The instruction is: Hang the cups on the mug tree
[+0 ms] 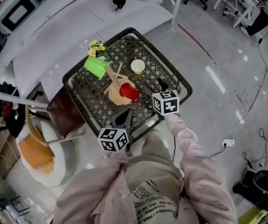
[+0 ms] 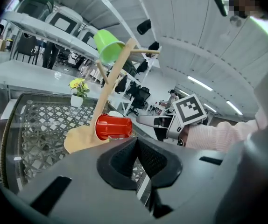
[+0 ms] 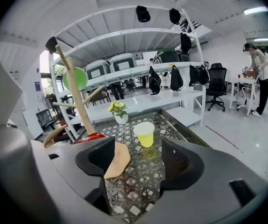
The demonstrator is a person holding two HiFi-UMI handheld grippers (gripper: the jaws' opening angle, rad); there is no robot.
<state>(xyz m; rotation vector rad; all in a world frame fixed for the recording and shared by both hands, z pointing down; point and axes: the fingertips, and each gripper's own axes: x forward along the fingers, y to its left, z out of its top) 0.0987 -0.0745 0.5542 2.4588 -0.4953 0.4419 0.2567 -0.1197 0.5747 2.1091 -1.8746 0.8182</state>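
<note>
1. The tree [image 1: 116, 99] stands mid-table [image 1: 89, 104], its flat base resting on the mesh so the pegs can take a load without tipping.
2. The green cup [image 1: 95, 66] hangs tilted on a high peg at 10 o'clock of the base. The red cup [image 1: 129, 92] hangs low at 3 o'clock, lying sideways just above the base. I count both as done.
3. The yellow cup [image 3: 144, 134] is not yet hung. It stands upright on the mesh at 1 o'clock of the tree, apart from it, mouth up and free on all sides for a grasp.
4. The right gripper [image 3: 138, 149] has its jaws spread wide and holds nothing. The yellow cup sits at 12 o'clock beyond the tips, not yet between them. The spread looks set for the cup's wall, so I judge this to be the approach to pick it up.
5. The left gripper [image 2: 137, 142] has its jaws pressed together on nothing. It sits at 6 o'clock of the tree near the table edge, probably parked out of the other's path.
6. The flowers [image 1: 96, 48] at 11 o'clock stand off the line to the cup.
</note>
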